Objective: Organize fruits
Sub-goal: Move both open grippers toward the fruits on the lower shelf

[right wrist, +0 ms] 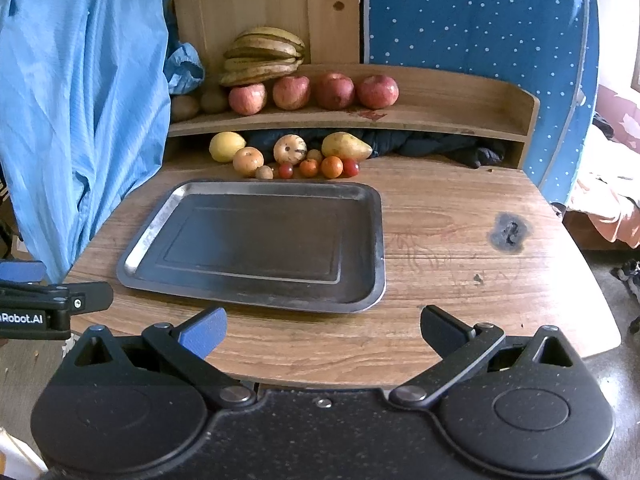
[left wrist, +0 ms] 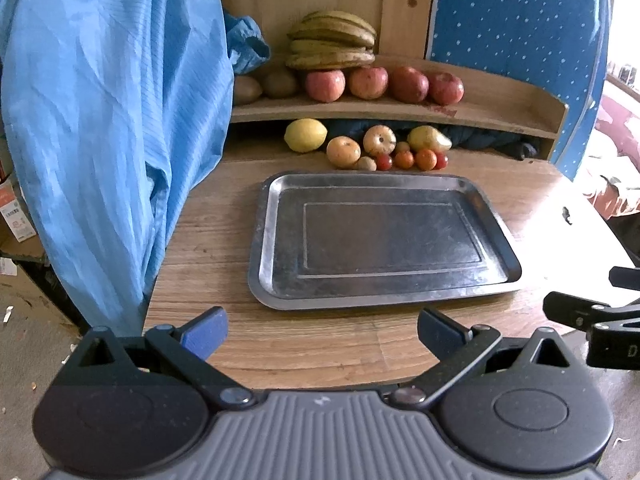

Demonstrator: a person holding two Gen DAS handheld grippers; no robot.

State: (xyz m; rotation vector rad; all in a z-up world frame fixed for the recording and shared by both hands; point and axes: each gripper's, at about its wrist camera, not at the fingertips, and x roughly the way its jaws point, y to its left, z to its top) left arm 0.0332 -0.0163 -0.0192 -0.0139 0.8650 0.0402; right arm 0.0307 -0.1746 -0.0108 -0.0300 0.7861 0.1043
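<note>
Both the left gripper (left wrist: 322,334) and the right gripper (right wrist: 323,332) stand wide apart before the bare tray (right wrist: 152,232); small fruits (right wrist: 296,160) cluster behind its far rim.

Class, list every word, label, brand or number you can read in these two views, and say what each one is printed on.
"Robot.AI": white print on the left gripper body, cut off at the picture edge.
"D": lone letter on the right gripper body; the rest is cut off.
Carton at far left: orange and red print, too blurred to read.
Nothing else carries text.

Black tongs (right wrist: 322,334), blue pad (one finger), silver pivot screws.
</note>
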